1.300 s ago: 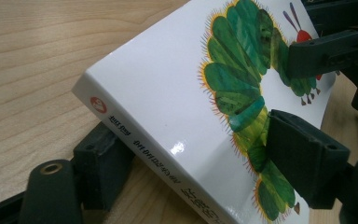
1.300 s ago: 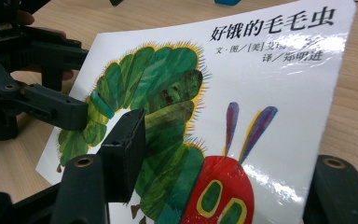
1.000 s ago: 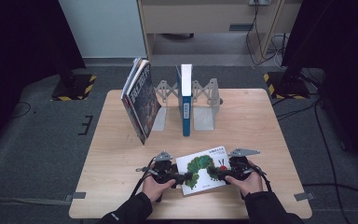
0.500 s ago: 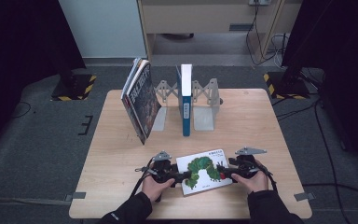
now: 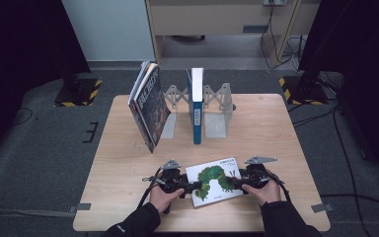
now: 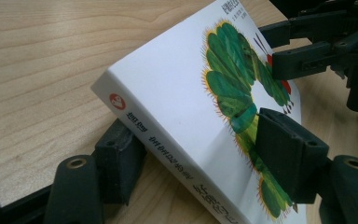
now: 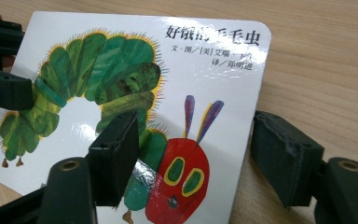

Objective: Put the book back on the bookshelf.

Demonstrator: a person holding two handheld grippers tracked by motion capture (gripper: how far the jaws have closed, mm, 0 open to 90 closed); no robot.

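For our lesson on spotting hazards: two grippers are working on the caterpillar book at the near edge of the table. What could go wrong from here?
1. The caterpillar book is glossy and tilted; the left gripper has one jaw under the spine edge and one on the cover, so the book might slip.
2. The right gripper straddles the opposite edge without clearly pinching, so a lift could twist the book.
3. It lies near the table front edge and could slide off.
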